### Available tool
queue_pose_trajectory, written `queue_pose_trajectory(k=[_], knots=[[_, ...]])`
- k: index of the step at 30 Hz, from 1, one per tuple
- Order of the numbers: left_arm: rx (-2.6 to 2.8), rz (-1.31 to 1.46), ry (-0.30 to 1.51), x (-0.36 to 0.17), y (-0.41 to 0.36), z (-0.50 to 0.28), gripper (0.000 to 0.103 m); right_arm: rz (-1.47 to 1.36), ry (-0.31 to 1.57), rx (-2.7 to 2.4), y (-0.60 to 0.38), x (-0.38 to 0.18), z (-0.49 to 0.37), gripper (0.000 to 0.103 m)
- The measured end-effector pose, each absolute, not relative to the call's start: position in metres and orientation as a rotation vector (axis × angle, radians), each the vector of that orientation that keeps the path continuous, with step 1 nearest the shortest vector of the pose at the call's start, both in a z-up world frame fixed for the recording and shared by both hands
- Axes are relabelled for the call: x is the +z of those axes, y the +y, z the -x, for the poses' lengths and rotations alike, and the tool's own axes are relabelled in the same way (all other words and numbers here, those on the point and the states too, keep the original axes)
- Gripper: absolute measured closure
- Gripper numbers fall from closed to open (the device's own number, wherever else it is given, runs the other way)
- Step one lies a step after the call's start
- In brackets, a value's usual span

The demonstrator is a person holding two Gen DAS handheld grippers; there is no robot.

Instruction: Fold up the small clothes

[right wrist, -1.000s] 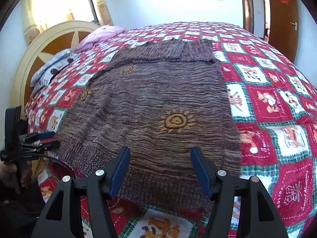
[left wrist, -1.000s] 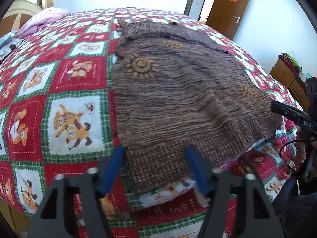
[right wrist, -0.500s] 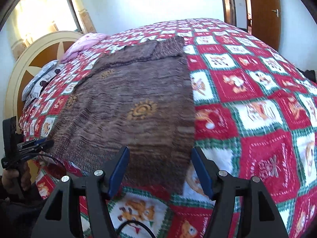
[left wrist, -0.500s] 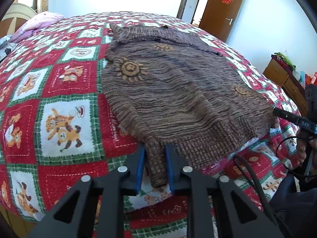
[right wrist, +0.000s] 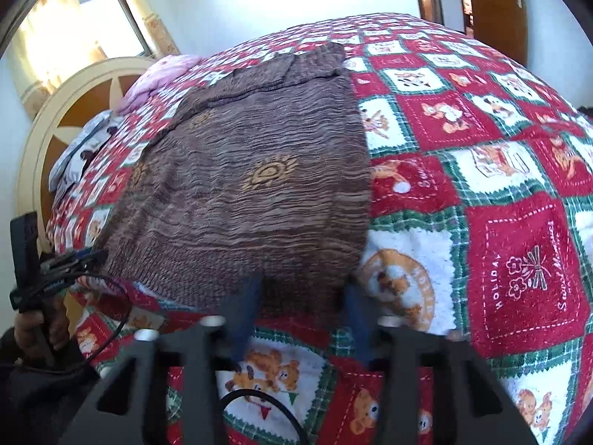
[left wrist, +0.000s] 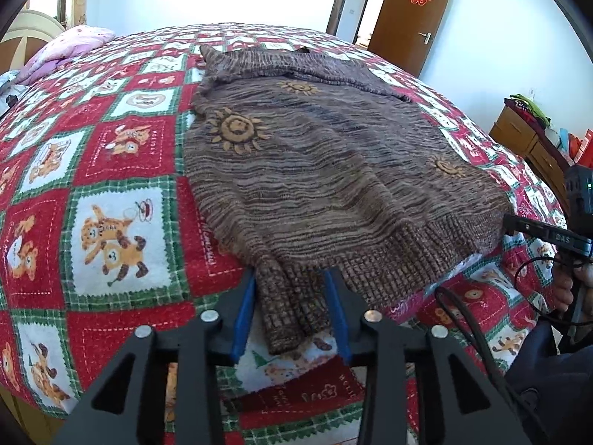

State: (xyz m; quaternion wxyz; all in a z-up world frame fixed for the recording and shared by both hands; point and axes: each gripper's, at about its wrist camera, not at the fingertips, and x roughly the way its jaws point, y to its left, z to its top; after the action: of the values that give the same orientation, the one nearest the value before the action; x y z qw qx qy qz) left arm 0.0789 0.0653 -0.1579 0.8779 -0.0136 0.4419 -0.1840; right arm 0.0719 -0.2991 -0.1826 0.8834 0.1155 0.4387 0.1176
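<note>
Both grippers (left wrist: 291, 311) (right wrist: 302, 309) now straddle sweater (left wrist: 333, 170) hem.

I'm in a home bedroom. A bed with a red-and-green teddy-bear quilt (left wrist: 111, 170) fills my view; pink pillow (left wrist: 70, 42) at ten o'clock, cream headboard (right wrist: 70, 111) behind it, wooden door (left wrist: 411, 11) at one o'clock, wooden dresser (left wrist: 530, 141) at three o'clock, sunlit window (right wrist: 103, 18).

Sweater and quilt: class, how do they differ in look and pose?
The sweater is brown striped knit with orange suns; the quilt is red, white and green checks with bears. The sweater lies on the quilt, its near corner bunched; the quilt lies smooth. Both are spread out.
</note>
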Motion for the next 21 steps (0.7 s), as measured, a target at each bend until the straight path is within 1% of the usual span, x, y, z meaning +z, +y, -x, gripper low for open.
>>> queue_pose_trajectory(k=[1,2,7,12,21], knots=[[-0.382,0.037,0.918,-0.157,0.067,-0.079,0.082,-0.253,0.901,0.255,-0.301,-0.181,-0.070,0.095],[-0.392,0.047,0.911,-0.156,0.070,-0.079,0.091,-0.266,0.887,0.267,-0.303,-0.177,-0.068,0.096],[-0.410,0.074,0.849,-0.142,0.078,-0.076,0.092,-0.320,0.814,0.298,-0.312,-0.163,-0.058,0.096],[-0.420,0.082,0.824,-0.135,0.080,-0.076,0.093,-0.383,0.814,0.307,-0.319,-0.167,-0.061,0.096],[-0.446,0.171,0.745,-0.112,0.097,-0.079,0.094,-0.444,0.659,0.353,-0.330,-0.135,-0.057,0.096]])
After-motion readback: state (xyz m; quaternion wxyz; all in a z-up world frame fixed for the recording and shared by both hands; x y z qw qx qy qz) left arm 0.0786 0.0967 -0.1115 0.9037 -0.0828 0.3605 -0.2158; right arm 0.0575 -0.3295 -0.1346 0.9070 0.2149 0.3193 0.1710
